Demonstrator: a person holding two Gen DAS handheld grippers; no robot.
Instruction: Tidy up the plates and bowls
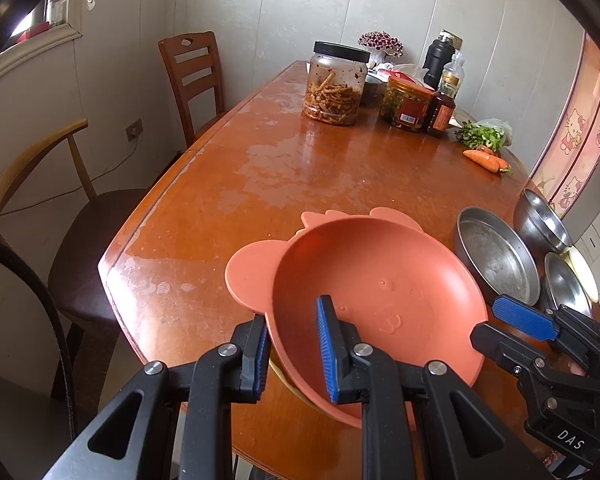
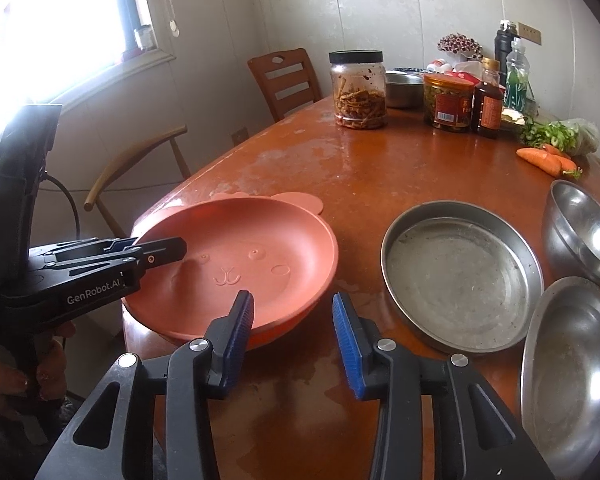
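A salmon bear-shaped plate (image 1: 380, 292) lies near the table's front edge, on top of another plate of the same colour (image 1: 250, 276). My left gripper (image 1: 294, 350) has its fingers either side of the top plate's near-left rim, with a small gap showing. It also shows in the right wrist view (image 2: 160, 250). My right gripper (image 2: 294, 336) is open and empty, just off the plate's (image 2: 236, 264) right rim. A round steel pan (image 2: 460, 276), a steel bowl (image 2: 584, 232) and a steel plate (image 2: 572, 372) sit to the right.
Jars (image 1: 336, 84), bottles (image 1: 444, 96), carrots (image 1: 486, 160) and greens stand at the far end of the wooden table (image 1: 260, 168). Two chairs (image 1: 196, 80) stand along the table's left side. A wall closes the far end.
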